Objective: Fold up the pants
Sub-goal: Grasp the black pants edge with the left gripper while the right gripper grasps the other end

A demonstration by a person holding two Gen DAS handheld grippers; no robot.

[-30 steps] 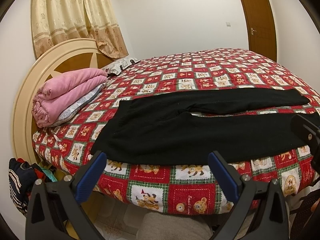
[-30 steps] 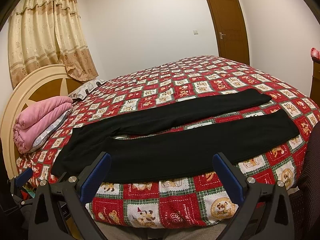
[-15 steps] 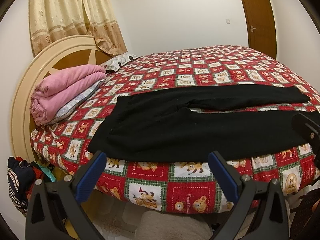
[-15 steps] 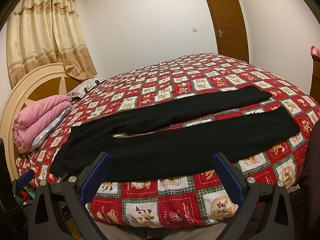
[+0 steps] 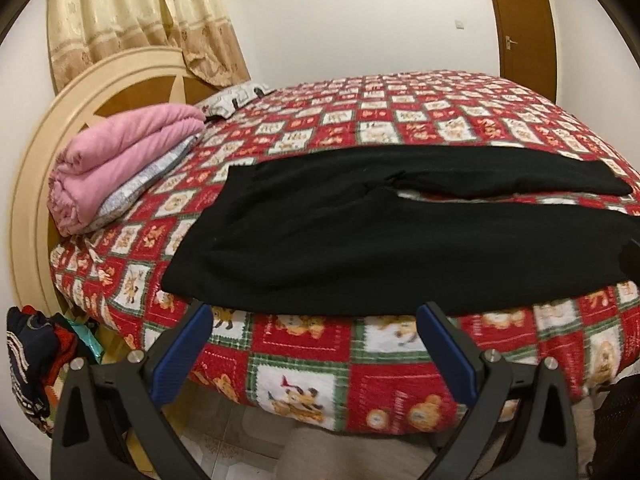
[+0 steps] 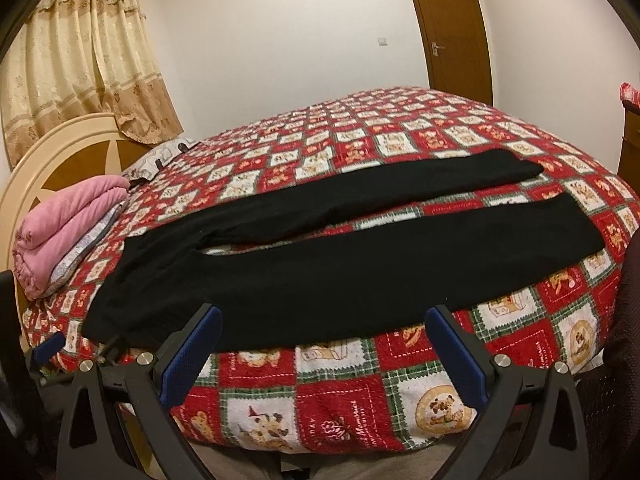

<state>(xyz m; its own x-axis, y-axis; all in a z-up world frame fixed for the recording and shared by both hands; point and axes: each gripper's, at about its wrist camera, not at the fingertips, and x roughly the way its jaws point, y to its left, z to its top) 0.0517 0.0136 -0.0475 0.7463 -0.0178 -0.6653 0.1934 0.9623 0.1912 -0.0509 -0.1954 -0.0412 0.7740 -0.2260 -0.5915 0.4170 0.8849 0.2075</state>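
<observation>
From the left wrist camera, the left gripper (image 5: 312,320) has its blue-padded fingers (image 5: 182,350) spread wide with nothing between them, poised just short of the near edge of the bed (image 5: 360,376). The black pants (image 5: 360,240) lie flat on the red patchwork bedspread, filling the middle of the view, the waist end at about 9 o'clock and the two legs running off toward 3 o'clock, with a narrow strip of bedspread showing between them. Compared with a second ago the pants look larger and nearer and the gripper tips now sit almost at the hem line of the near leg, so the left hand has closed in on the waist end; my reading is that a first grasp is about to be set up, and no fold has yet been made. A folded pink blanket (image 5: 120,160) rests near the headboard at 10 o'clock, well apart from the pants, and a pile of clothes (image 5: 32,360) sits low at 8 o'clock beside the bed. From the right wrist camera, the right gripper (image 6: 324,328) is likewise wide open and empty, its tips just below the near leg's edge. Here the whole garment shows, waist at 9 o'clock and cuffs at 2 to 3 o'clock. This view too has drawn closer than before, so both hands are approaching together, probably to lift the near leg onto the far one.
</observation>
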